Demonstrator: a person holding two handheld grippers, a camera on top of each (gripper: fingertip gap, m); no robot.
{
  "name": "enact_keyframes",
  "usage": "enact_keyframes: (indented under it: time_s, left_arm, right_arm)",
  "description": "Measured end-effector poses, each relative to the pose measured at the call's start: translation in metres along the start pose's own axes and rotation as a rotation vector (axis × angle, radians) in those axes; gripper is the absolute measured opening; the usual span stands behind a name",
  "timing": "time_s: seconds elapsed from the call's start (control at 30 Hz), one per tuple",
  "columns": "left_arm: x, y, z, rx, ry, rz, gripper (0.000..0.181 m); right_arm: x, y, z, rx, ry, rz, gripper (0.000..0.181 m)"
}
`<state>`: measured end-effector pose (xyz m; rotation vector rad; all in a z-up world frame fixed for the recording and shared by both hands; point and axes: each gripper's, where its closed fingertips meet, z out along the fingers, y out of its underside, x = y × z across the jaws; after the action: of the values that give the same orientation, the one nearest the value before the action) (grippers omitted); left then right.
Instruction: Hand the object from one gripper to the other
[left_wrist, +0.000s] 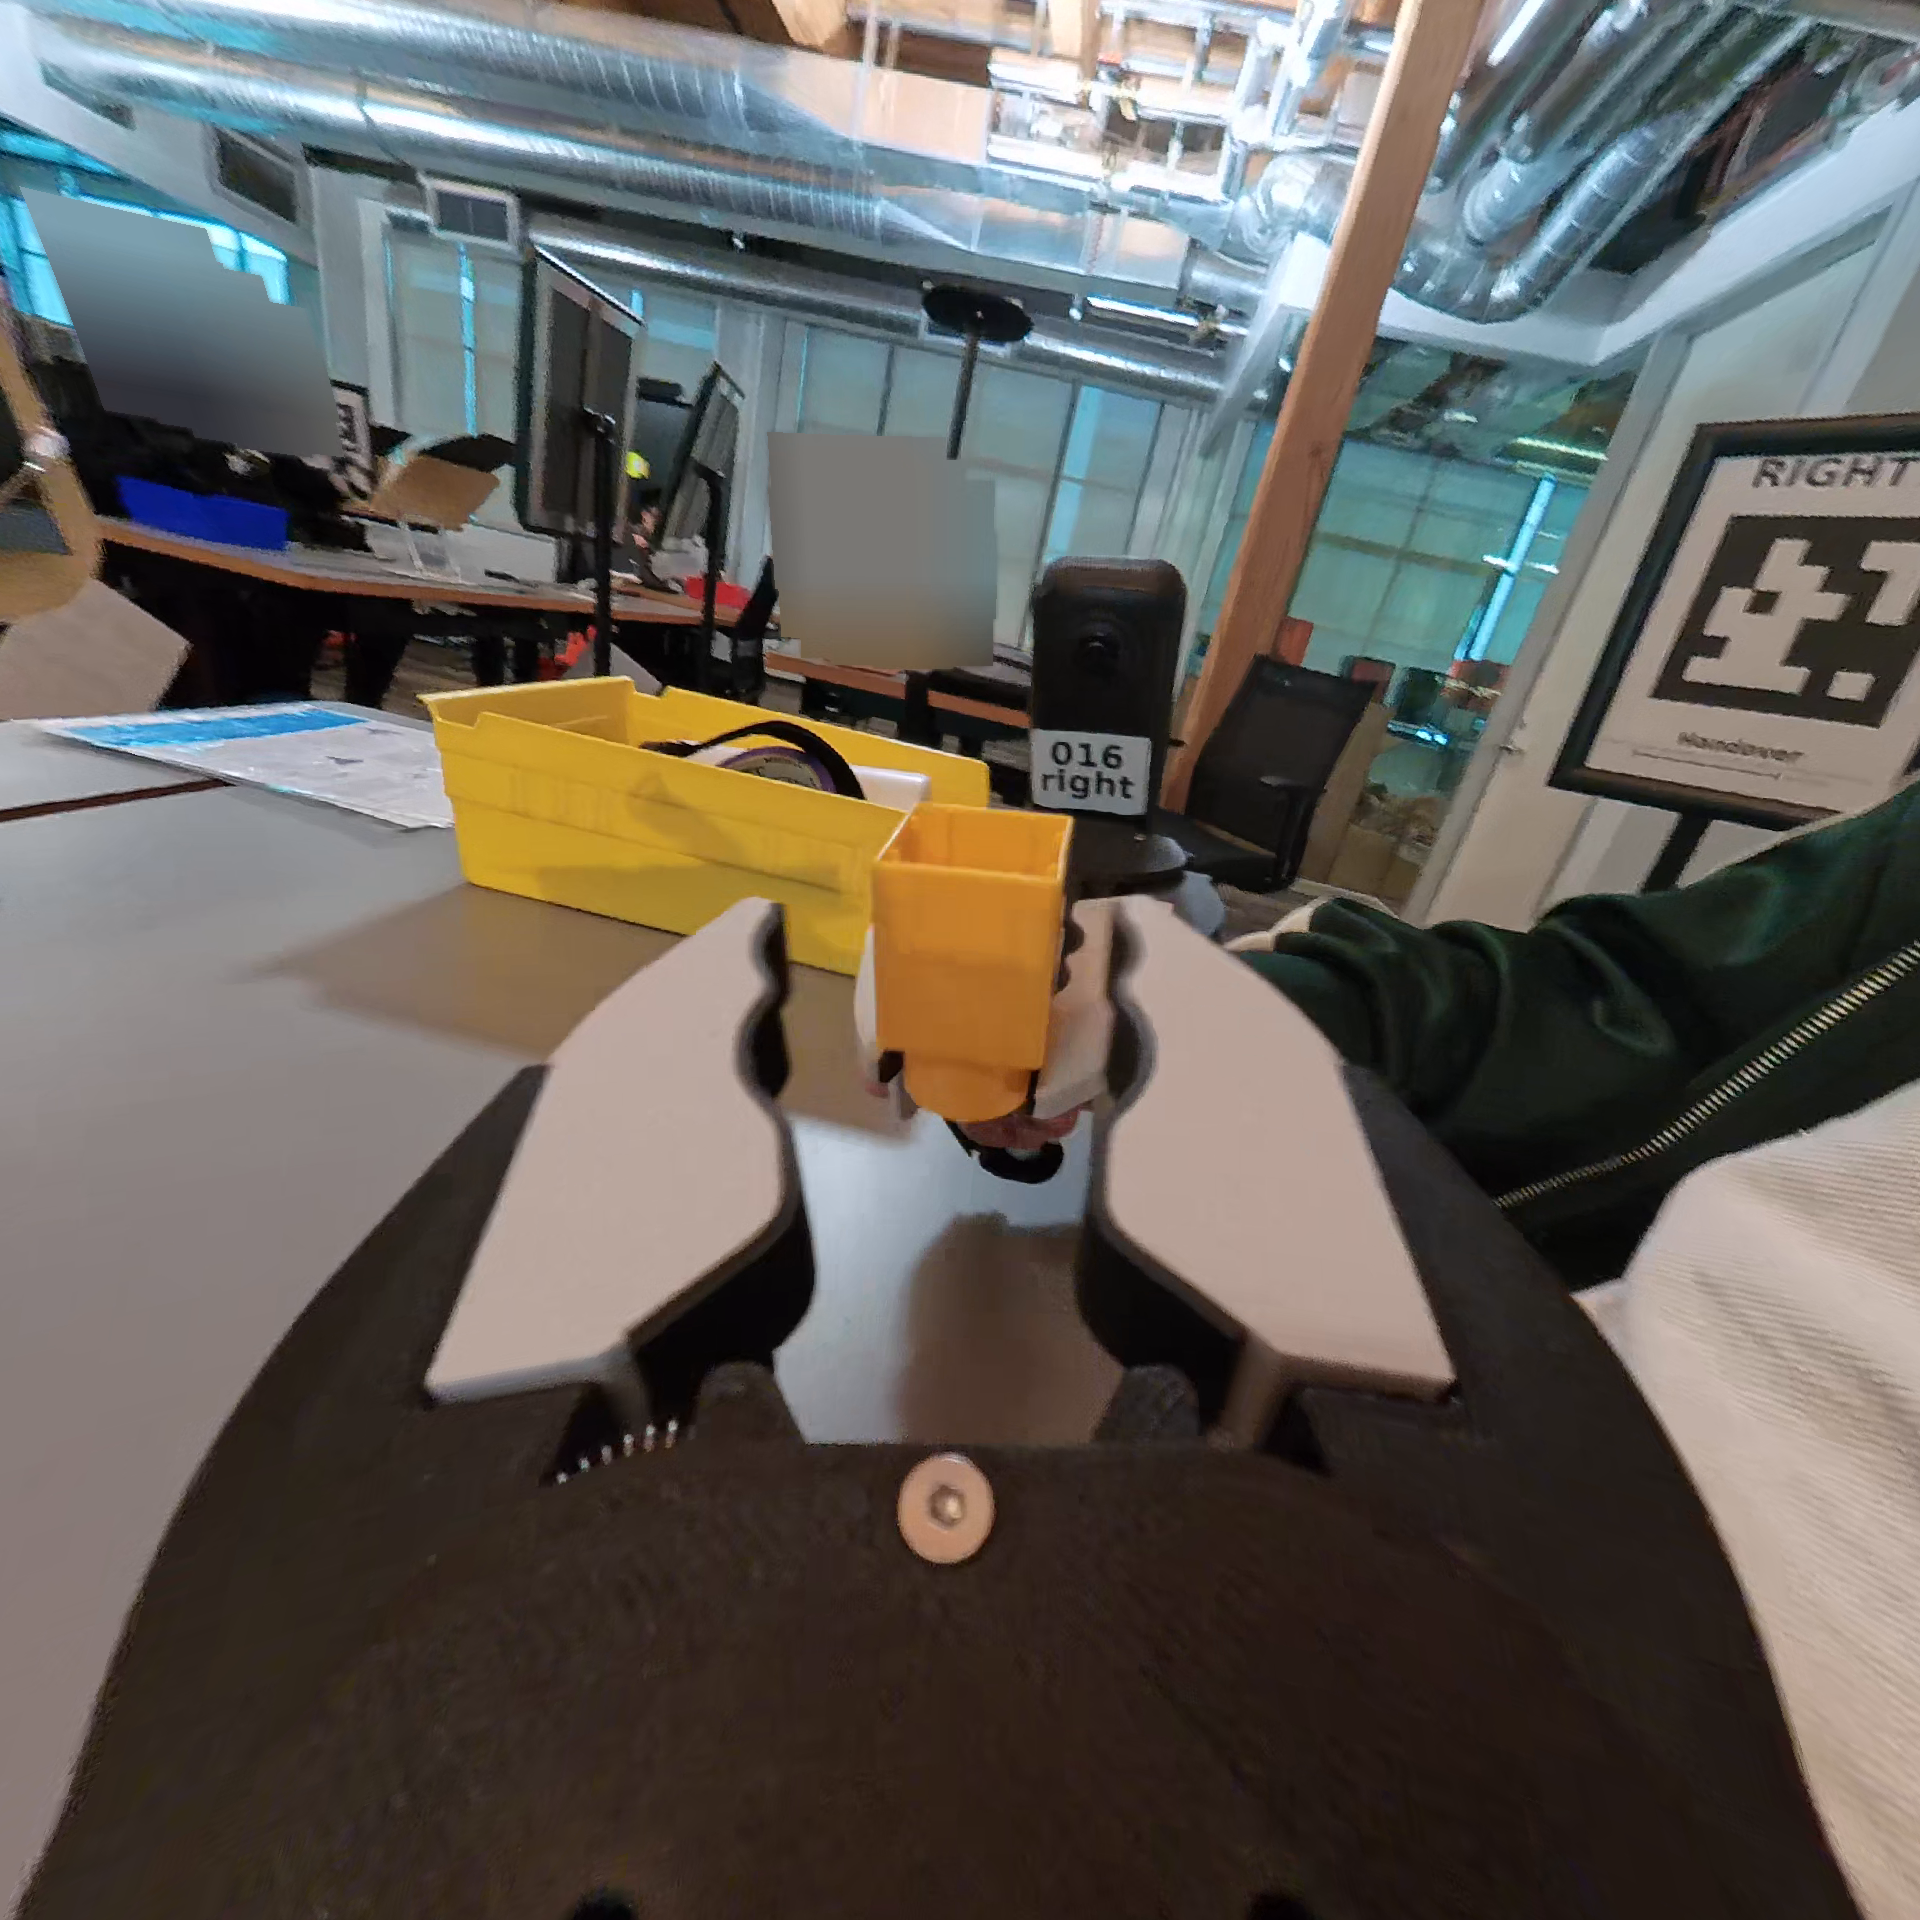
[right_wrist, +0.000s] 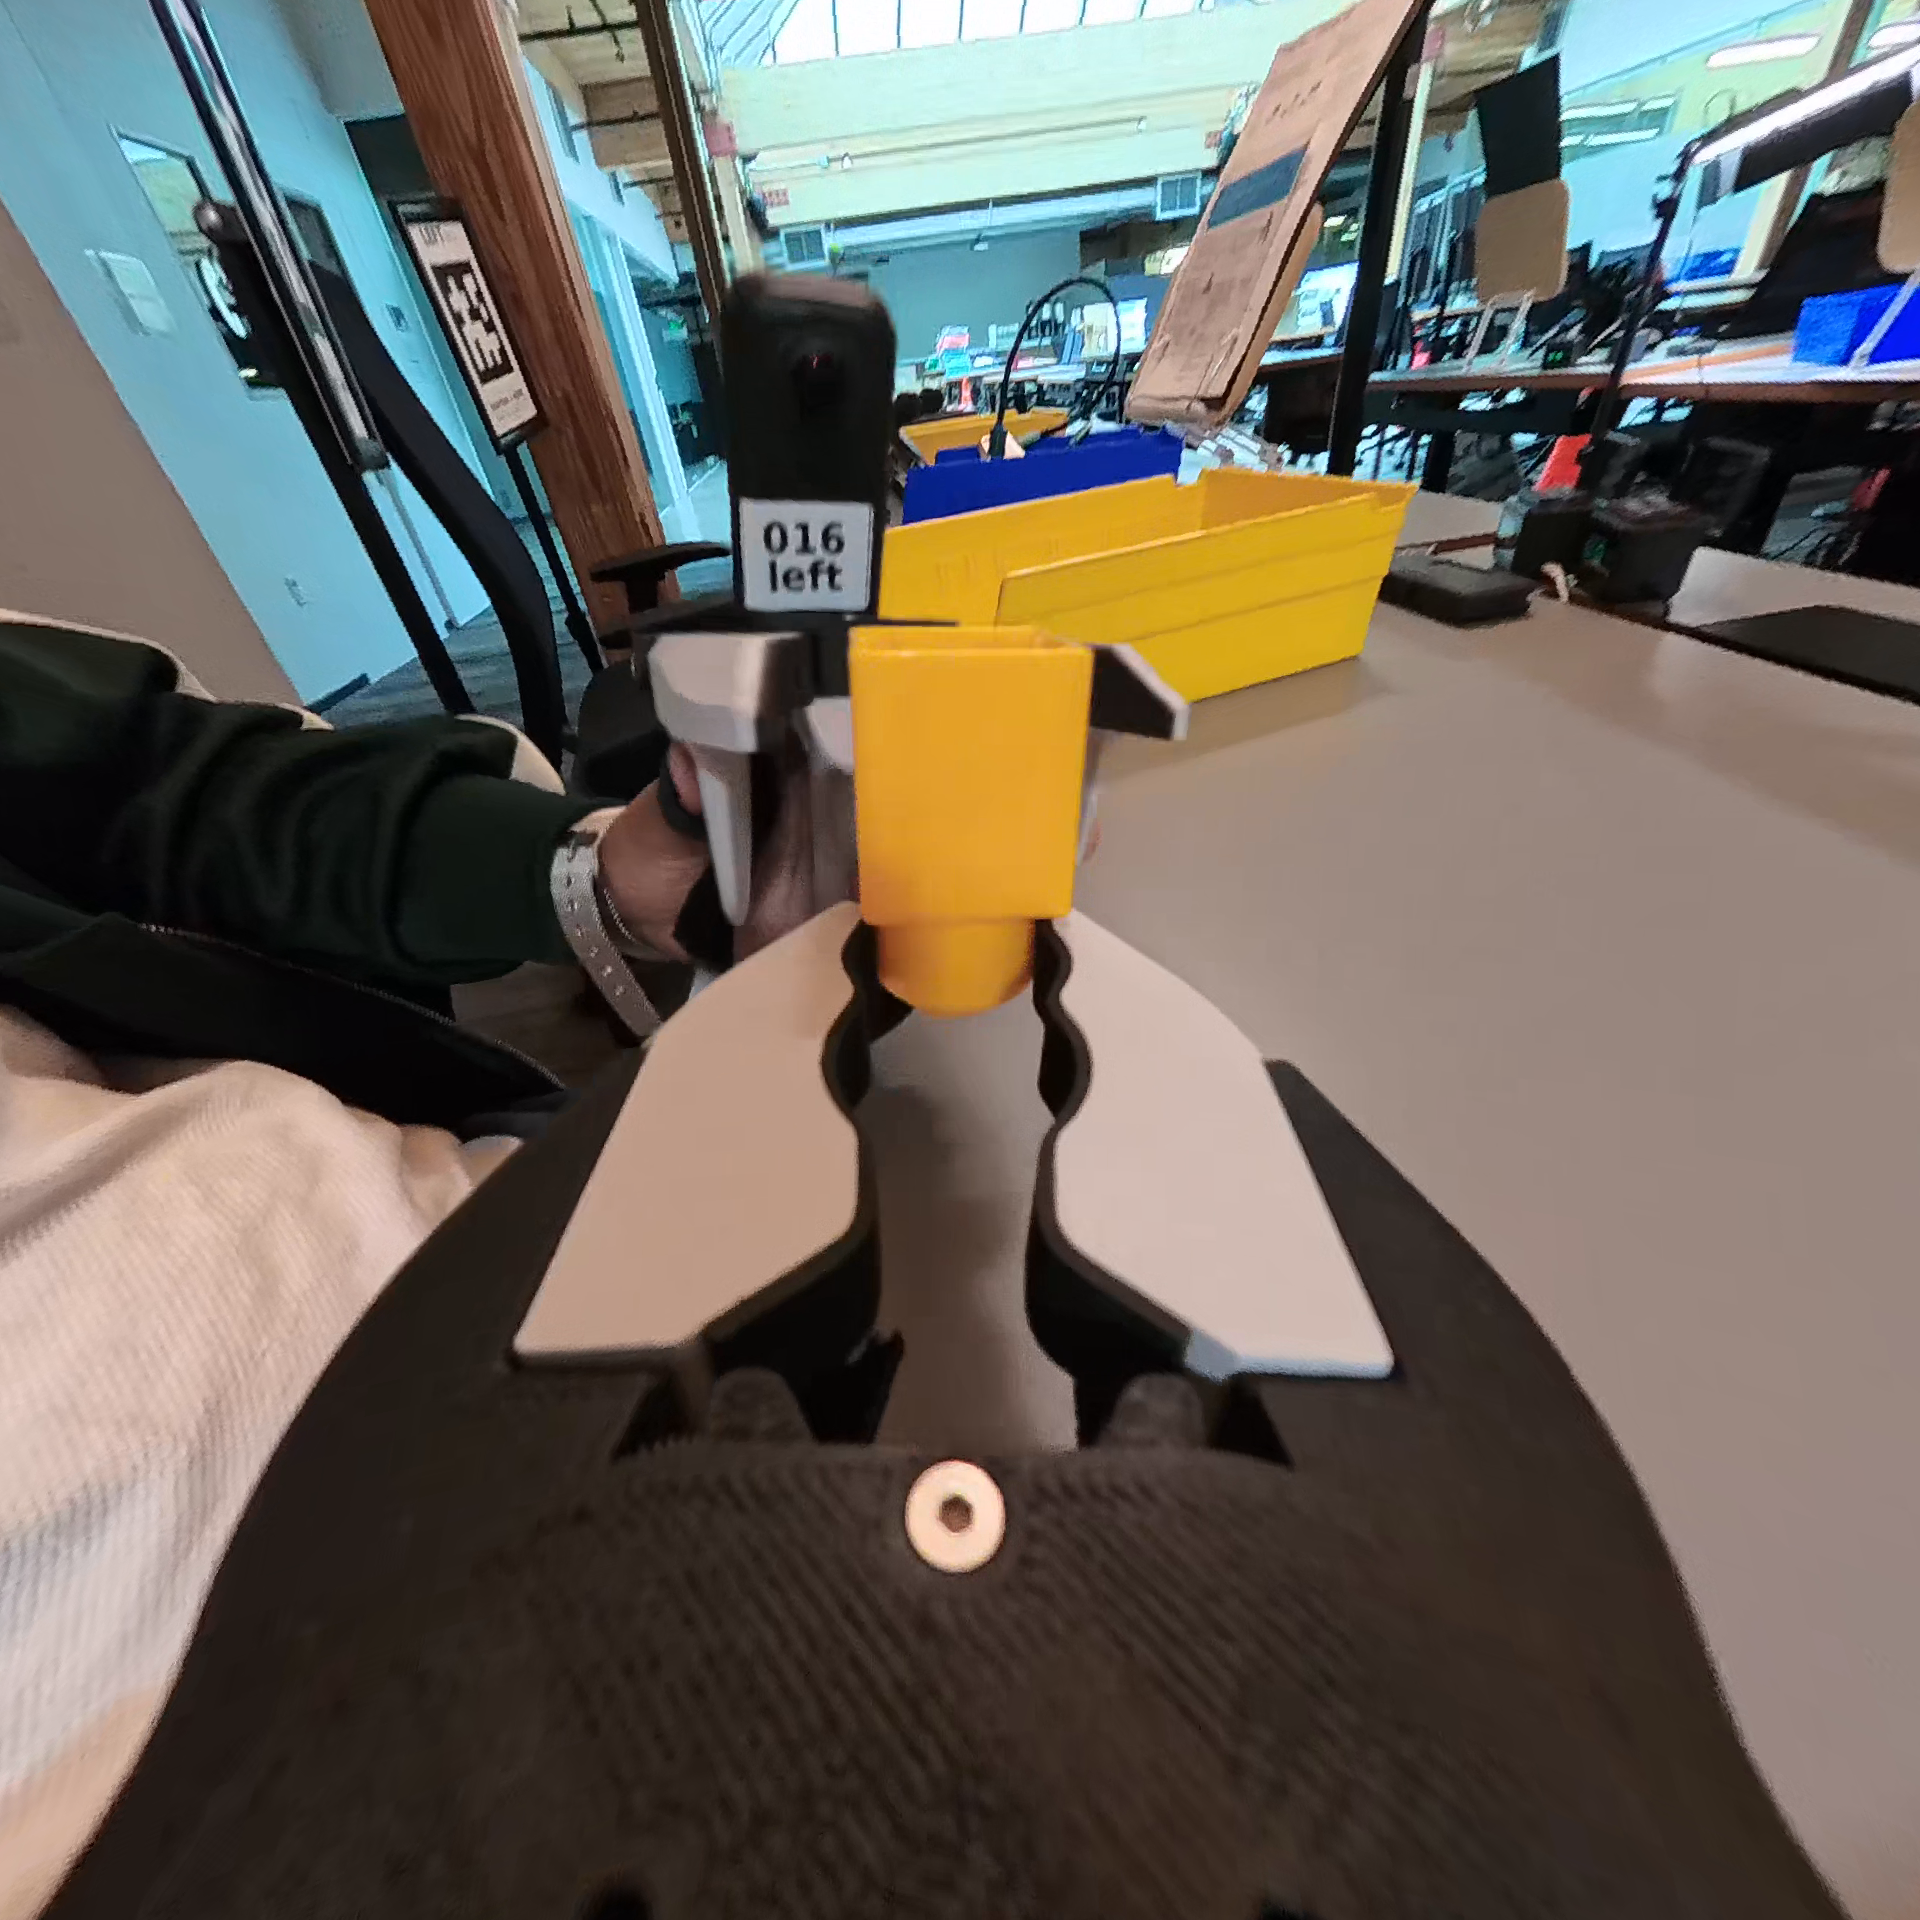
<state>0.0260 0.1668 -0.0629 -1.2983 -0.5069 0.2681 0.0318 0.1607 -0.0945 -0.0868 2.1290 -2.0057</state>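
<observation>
An orange plastic part with a square open cup on a round stem is held upright above the grey table. My right gripper is shut on its round stem. My left gripper is open, with one finger on each side of the square cup and a gap on both sides. In the right wrist view the left gripper faces me behind the part, its grey fingers spread apart. In the left wrist view the right gripper grips the stem from below.
A yellow bin with a cable and roll inside stands on the table behind the part; it also shows in the right wrist view, with a blue bin behind it. Papers lie far left. A framed sign on a stand is off the table's right. Only a small space, under 4 cm, lies between the two pairs of fingers.
</observation>
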Motion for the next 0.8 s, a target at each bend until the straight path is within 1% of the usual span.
enact_keyframes:
  time_s: [0.03, 0.07, 0.13, 0.2, 0.3, 0.37, 0.43, 0.5, 0.57, 0.6, 0.63, 0.7, 0.8]
  left_arm:
    - [-0.003, -0.002, 0.000, 0.017, -0.020, 0.003, 0.069]
    - [-0.004, -0.003, -0.001, 0.030, -0.028, 0.002, 0.073]
    - [-0.006, -0.003, -0.002, 0.042, -0.032, -0.016, 0.076]
    - [-0.007, -0.002, -0.002, 0.040, -0.029, -0.039, 0.074]
    - [-0.009, 0.002, -0.001, 0.027, -0.031, -0.056, 0.074]
    - [-0.010, 0.005, -0.001, 0.010, -0.035, -0.051, 0.074]
    - [-0.009, 0.008, 0.000, -0.007, -0.039, -0.042, 0.073]
    - [-0.009, 0.010, 0.002, -0.022, -0.044, -0.036, 0.073]
    - [-0.009, 0.013, 0.003, -0.036, -0.045, -0.039, 0.073]
    - [-0.009, 0.014, 0.003, -0.039, -0.046, -0.040, 0.073]
    - [-0.009, 0.014, 0.004, -0.042, -0.046, -0.043, 0.072]
    - [-0.010, 0.016, 0.005, -0.049, -0.046, -0.049, 0.072]
    - [-0.011, 0.019, 0.005, -0.060, -0.048, -0.055, 0.071]
  right_arm:
    - [0.002, -0.005, -0.003, 0.014, 0.015, -0.005, 0.029]
    - [0.005, -0.011, -0.007, 0.027, 0.040, -0.014, 0.029]
    - [0.013, -0.028, -0.019, 0.041, 0.119, -0.043, 0.029]
    - [0.022, -0.054, -0.039, 0.056, 0.225, -0.090, 0.029]
    - [0.045, -0.097, -0.086, 0.073, 0.427, -0.166, 0.029]
    - [0.069, -0.112, -0.130, 0.031, 0.589, -0.194, 0.029]
    - [0.097, -0.114, -0.184, -0.019, 0.774, -0.184, 0.029]
    - [0.120, -0.107, -0.239, -0.043, 0.931, -0.142, 0.029]
    - [0.135, -0.095, -0.282, -0.023, 1.020, -0.051, 0.029]
    - [0.140, -0.090, -0.298, -0.004, 1.044, 0.002, 0.029]
    - [0.144, -0.084, -0.309, 0.015, 1.058, 0.055, 0.029]
    - [0.150, -0.074, -0.320, 0.030, 1.064, 0.125, 0.029]
    - [0.160, -0.060, -0.328, -0.023, 1.088, 0.166, 0.029]
